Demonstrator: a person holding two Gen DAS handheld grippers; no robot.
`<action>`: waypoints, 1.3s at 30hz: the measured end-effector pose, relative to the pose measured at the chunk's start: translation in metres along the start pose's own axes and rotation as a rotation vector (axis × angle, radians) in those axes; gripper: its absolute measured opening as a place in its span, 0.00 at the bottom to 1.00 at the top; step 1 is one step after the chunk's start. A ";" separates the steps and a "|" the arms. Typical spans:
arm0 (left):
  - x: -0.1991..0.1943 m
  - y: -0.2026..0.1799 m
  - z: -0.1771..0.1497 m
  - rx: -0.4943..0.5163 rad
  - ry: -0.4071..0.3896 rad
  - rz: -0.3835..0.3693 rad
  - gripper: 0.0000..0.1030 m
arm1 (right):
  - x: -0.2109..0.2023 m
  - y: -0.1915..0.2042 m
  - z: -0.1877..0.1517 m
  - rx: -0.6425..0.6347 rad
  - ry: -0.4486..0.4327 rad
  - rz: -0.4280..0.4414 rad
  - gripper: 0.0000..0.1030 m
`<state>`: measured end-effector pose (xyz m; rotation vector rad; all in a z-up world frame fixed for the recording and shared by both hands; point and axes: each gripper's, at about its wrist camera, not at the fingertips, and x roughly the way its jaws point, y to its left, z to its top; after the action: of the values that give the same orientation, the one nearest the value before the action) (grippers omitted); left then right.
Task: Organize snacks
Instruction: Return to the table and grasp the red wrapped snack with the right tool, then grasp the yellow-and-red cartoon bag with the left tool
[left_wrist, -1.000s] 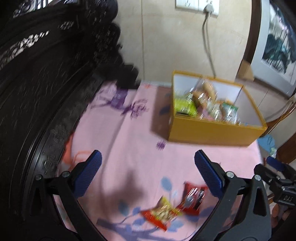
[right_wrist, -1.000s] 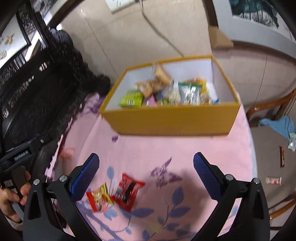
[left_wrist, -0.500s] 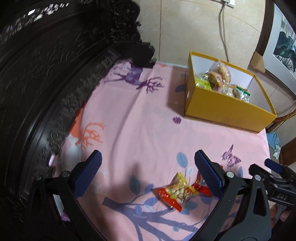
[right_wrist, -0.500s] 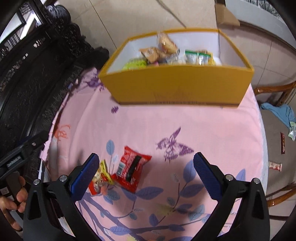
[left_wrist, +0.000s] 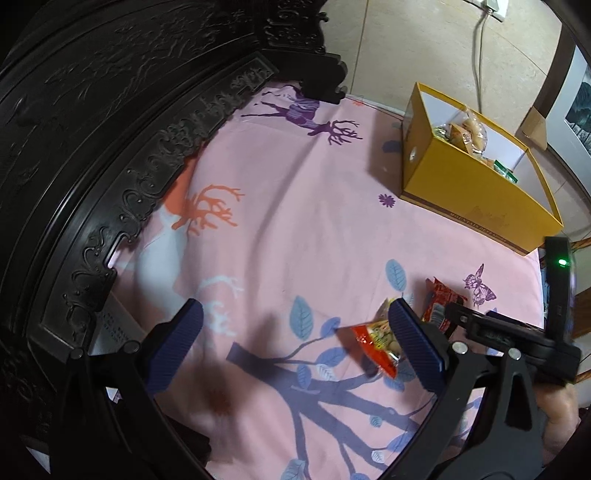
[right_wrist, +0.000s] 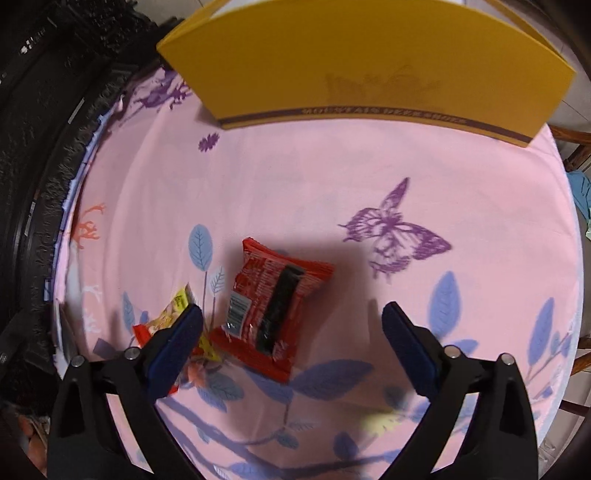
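From the left wrist view, we hold the left gripper (left_wrist: 295, 347) with its blue-padded fingers spread wide and nothing between them, low over the pink printed cloth (left_wrist: 295, 229) that covers the worktop. The small red and yellow crinkly snack packet (left_wrist: 375, 341) lies on the cloth just beside the inner face of this gripper's right-hand finger, partly hidden by it, so it sits off to the right of the gap rather than centred in it. Beyond it is the red foil snack packet with a black stripe (left_wrist: 441, 301), and past that the right gripper's black body reaches in from the right. The open yellow cardboard box (left_wrist: 469, 199), already holding several snacks, stands well apart at the far right of the cloth. From the right wrist view, the right gripper (right_wrist: 291, 332) is likewise spread and empty, and the red foil packet (right_wrist: 273, 306) lies almost squarely between its fingers, slightly left of centre, with its long axis running roughly along the fingers' direction and tilted a little. The red and yellow packet (right_wrist: 173, 314) is tucked behind the left-hand finger. We judge the right gripper better placed to take the red foil packet and carry it ahead to the yellow box (right_wrist: 354, 62).
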<state>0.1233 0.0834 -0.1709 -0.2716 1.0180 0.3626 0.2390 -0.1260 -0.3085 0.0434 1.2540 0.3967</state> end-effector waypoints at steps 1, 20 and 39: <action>0.000 0.001 0.000 -0.004 0.003 0.002 0.98 | 0.004 0.003 0.001 -0.003 0.006 -0.001 0.88; 0.021 -0.032 -0.015 0.157 0.019 -0.094 0.98 | -0.018 -0.029 -0.022 -0.093 -0.044 -0.025 0.43; 0.091 -0.096 -0.041 0.554 0.084 -0.229 0.98 | -0.057 -0.068 -0.049 -0.002 -0.056 0.046 0.43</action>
<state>0.1744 -0.0046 -0.2654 0.0994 1.1158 -0.1448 0.1976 -0.2162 -0.2884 0.0811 1.1992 0.4334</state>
